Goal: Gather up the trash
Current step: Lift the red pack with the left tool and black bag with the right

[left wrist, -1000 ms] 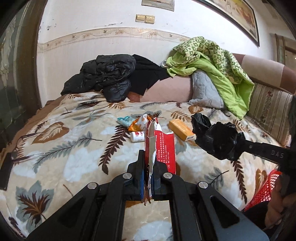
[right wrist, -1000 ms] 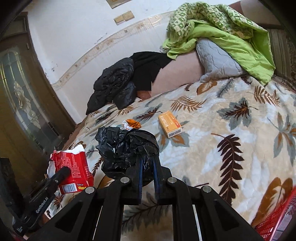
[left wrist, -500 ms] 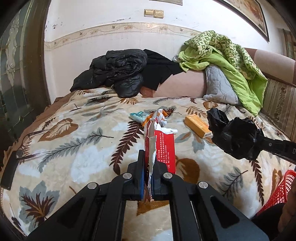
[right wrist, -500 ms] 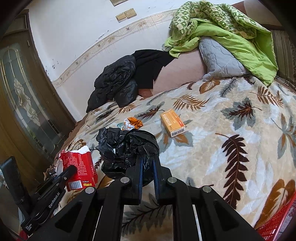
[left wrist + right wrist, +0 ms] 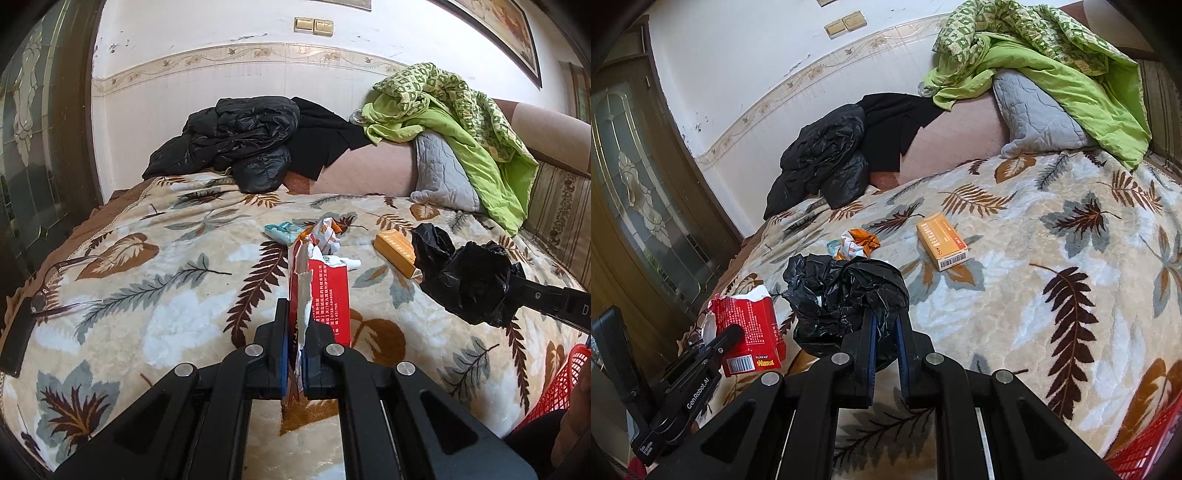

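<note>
My left gripper [image 5: 295, 325] is shut on a torn red carton [image 5: 328, 291] and holds it above the leaf-patterned blanket; the carton also shows in the right wrist view [image 5: 750, 325]. My right gripper [image 5: 884, 325] is shut on a crumpled black plastic bag [image 5: 846, 295], which shows at the right of the left wrist view [image 5: 469, 284]. On the blanket lie an orange box [image 5: 942, 240], a crumpled orange-white wrapper [image 5: 857, 245] and a teal packet [image 5: 282, 230].
A red mesh basket [image 5: 561, 380] sits at the lower right edge of the bed. Black jackets [image 5: 240, 144], a green blanket [image 5: 454, 107] and a grey pillow [image 5: 439, 173] lie at the back. Glasses [image 5: 59, 284] rest at the left, near a dark door.
Both grippers have drawn back and lifted slightly with their loads still held; the trash on the blanket has not moved.
</note>
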Tool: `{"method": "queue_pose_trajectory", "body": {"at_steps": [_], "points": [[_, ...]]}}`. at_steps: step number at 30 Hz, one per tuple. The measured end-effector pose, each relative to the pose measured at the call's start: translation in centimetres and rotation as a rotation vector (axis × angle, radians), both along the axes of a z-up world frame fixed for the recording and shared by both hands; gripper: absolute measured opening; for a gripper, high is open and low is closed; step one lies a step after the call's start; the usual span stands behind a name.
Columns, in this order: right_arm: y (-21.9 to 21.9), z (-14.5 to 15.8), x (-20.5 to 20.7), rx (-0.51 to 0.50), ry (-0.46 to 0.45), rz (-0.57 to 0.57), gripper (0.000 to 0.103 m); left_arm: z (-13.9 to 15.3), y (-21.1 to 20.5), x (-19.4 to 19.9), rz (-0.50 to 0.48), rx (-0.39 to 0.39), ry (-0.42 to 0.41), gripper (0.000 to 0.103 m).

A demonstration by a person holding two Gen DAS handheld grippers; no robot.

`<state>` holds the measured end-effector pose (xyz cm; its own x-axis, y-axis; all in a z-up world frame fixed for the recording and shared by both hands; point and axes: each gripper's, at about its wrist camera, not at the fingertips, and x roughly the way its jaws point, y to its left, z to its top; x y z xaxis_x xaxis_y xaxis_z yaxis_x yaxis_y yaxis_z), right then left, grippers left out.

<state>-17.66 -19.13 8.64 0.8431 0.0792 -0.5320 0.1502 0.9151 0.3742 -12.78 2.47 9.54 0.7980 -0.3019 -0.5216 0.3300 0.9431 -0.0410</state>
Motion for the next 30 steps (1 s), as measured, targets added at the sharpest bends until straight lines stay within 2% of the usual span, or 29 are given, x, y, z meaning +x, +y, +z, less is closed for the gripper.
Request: {"method": "queue_pose_trajectory", "body": {"at_steps": [26,30], "points": [[-1.2,0.3,-1.3,0.008,-0.013,-0.034,0.011,-0.3,-0.8,-0.4,-0.009,0.019,-0.012,0.004],[-1.6,0.5,-1.6,0.04,-0.014,-0.045,0.011,-0.1,-0.7,-0.6,-0.06,-0.039,0.0,0.004]]}}
